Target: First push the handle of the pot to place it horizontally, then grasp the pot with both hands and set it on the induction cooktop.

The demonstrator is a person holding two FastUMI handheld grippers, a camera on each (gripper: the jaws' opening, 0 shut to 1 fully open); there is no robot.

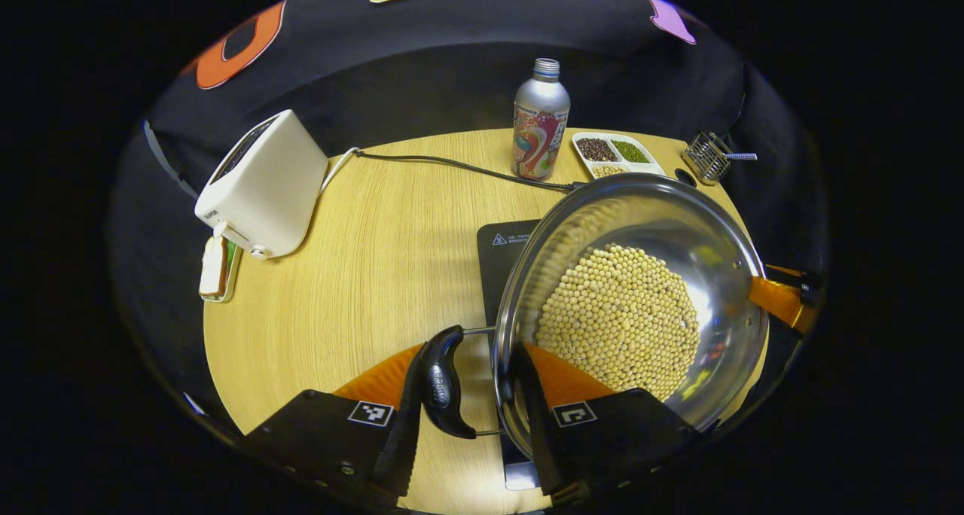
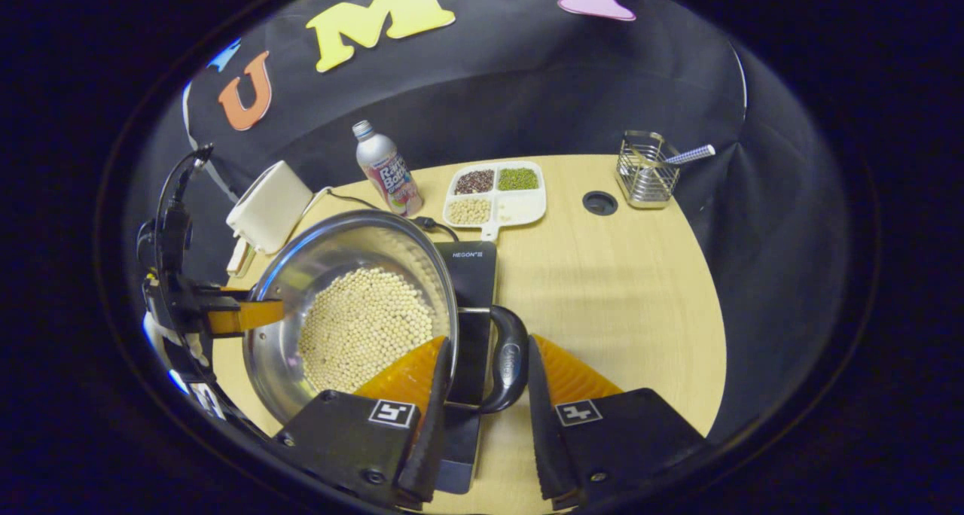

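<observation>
Each tool straddles a pot (image 1: 633,304) handle: left tool (image 1: 471,394) and right tool (image 2: 486,379), contact unclear. Cooktop (image 2: 474,274) ahead reads "HEGON"; pot hides much.

Tabletop (image 2: 625,289): pale wood-grain laminate, straight grain; a round cable hole (image 2: 600,202) near the far edge.

Booth wall (image 2: 527,86): black cloth, hanging in soft folds behind the far edge and wrapping round both sides of the tabletop.

Light: from above, soft; faint banded shadows across the wood, a bright patch at the near edge in the left gripper view.

Standing items: white toaster (image 1: 263,184) at the far left corner, its white cord running along the far edge; metal drink bottle (image 1: 541,120) at the middle of the far edge; white divided dish (image 2: 495,193) of grains just beside it; wire basket (image 2: 645,170) at the far right corner.
</observation>
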